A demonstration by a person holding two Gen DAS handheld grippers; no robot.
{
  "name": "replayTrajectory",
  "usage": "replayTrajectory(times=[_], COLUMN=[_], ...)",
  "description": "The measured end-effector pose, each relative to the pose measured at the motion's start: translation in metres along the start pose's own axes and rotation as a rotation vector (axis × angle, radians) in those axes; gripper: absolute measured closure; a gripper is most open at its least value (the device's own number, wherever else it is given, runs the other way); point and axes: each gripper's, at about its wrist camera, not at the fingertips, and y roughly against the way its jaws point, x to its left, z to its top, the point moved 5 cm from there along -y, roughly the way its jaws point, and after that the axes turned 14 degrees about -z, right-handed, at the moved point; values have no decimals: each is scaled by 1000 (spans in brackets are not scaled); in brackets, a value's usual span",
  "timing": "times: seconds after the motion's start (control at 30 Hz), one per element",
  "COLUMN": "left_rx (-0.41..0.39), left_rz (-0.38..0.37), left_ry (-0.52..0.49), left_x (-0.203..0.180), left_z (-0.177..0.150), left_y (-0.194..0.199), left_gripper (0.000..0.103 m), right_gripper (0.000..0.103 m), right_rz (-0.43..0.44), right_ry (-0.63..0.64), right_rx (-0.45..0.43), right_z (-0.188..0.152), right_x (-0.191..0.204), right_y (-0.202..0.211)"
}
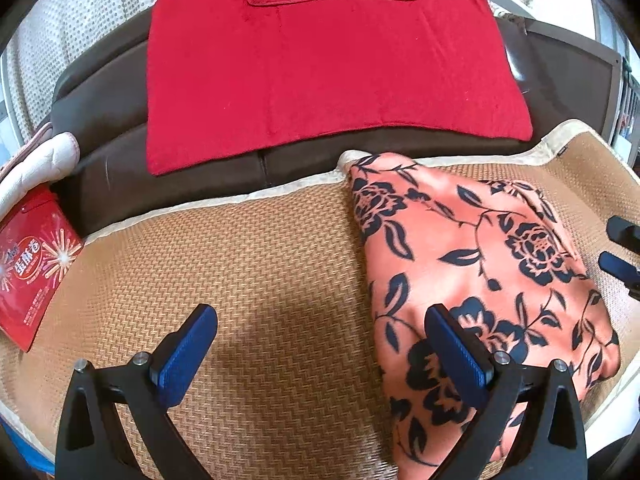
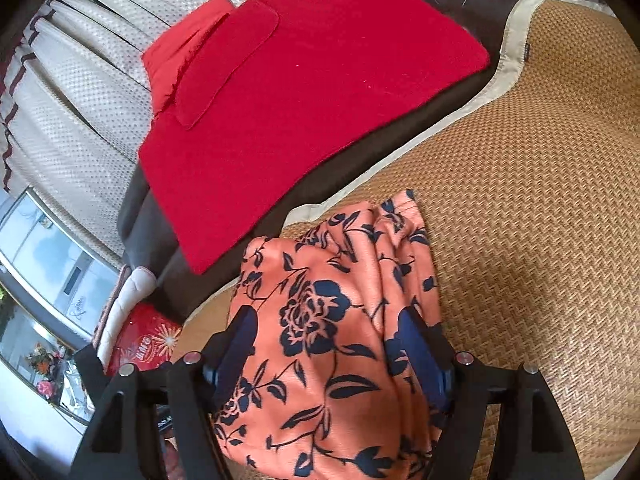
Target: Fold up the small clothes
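An orange cloth with a dark floral print [image 1: 472, 264] lies folded on a woven mat [image 1: 256, 264]. My left gripper [image 1: 320, 320] is open just above the mat, its right finger over the cloth's left edge and its left finger over bare mat. In the right wrist view the same cloth [image 2: 332, 344] lies under and between my right gripper's [image 2: 328, 324] fingers, which stand wide apart and open. The right gripper's fingertips also show at the right edge of the left wrist view [image 1: 620, 248].
A red cloth [image 1: 320, 72] drapes over a dark brown sofa back [image 1: 104, 152] behind the mat. A red snack packet [image 1: 32, 264] and a white padded cushion [image 1: 36, 164] lie at the left. Beige curtains [image 2: 80, 92] hang behind.
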Motion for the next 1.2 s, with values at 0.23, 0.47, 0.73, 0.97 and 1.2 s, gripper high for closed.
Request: replayTrajectory(times=[0.23,0.47,0.73,0.97,1.2], left_rx=[12,23,85,156,238], left_rz=[-43,-80,-148,-316,-519], left_ry=[-4,9,34,134,251], left_x=[-16,-27,-28,-27,-25], left_z=[1,1,-7,-17,-27], left_y=[-4,-9,-31,-49,-69], left_gripper=[0,0,0,0,0], right_gripper=[27,27,27,27,27], right_rz=[-23,-33,-25,-22,-31], right_ry=[-21,-36,-54,-63,-55], right_rx=[19,34,65,90,110], right_z=[1,3,-1,-1,-5], right_x=[-19,-32,-37,-38,-30], right_y=[-4,-8,-22,-36,-51])
